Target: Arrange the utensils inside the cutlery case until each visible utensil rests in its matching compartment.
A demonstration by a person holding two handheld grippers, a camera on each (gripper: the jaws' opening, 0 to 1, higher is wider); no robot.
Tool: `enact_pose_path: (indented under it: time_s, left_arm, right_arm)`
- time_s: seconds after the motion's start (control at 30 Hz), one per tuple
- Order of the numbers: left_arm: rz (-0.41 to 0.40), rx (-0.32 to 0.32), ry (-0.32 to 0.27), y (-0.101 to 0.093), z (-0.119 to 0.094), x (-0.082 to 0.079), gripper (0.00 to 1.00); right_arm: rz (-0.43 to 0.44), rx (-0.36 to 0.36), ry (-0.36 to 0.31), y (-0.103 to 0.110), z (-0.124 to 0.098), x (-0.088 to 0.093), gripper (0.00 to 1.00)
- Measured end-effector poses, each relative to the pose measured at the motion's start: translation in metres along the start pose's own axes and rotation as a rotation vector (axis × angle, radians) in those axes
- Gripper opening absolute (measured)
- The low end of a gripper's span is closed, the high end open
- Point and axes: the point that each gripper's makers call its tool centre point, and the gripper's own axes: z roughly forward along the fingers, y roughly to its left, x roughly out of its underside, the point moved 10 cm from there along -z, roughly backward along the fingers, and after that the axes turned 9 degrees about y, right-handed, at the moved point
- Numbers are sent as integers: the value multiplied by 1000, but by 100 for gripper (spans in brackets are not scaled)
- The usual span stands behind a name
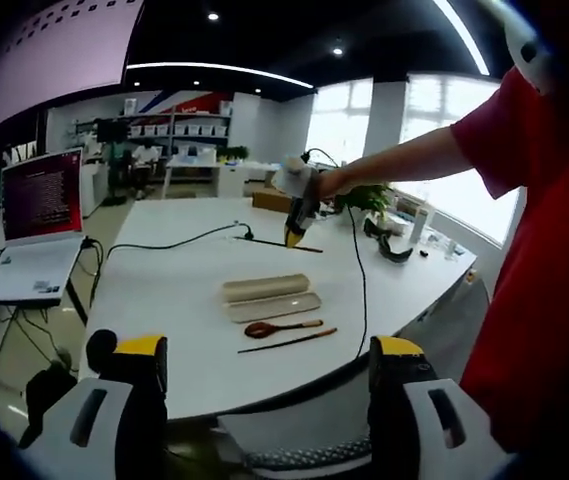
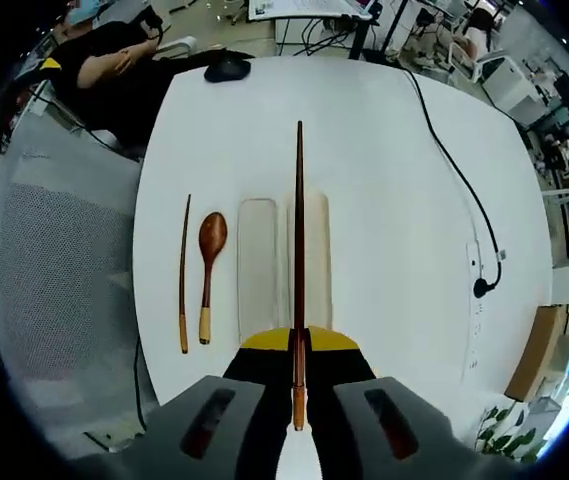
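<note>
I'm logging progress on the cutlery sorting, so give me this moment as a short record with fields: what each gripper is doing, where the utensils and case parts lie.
right gripper: shut on chopstick, held above the table
left gripper: open, holding nothing, back from the table edge
second chopstick: lying on white table, outermost
wooden spoon: on table between second chopstick and case
cutlery case halves: two pale pieces side by side, no utensil in them yet
black cable: runs across table

Bright window glare, fisheye-warped edges, sharp centre
</note>
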Motion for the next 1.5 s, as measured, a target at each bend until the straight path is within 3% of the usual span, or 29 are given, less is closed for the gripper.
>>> enact_pose_path:
  time_s: [0.17,0.33,0.5,0.93,1.33,1.5]
  left_arm:
    - [-21,-2,5,-1,0,4,85]
    - [-14,19,15,-7,1,6,85]
    - [17,-5,44,-6,7,6,83]
    - [-5,-43,63,-2,2,7,81]
    - [-6,-80,94,-3,-4,12,80]
    - [-15,-87,104,-2,-5,17,80]
  right_arm:
    - [31,-9,-35,-11,12,-6,0]
    - [12,-2,-19,-12,23,-10,0]
    - [37,13,-22,-23,33,-12,0]
    - [34,-4,-16,-14,68,-21,0]
    - [71,-11,21,-30,97,-15,0]
    - [102,-47,60,-24,103,-9,0]
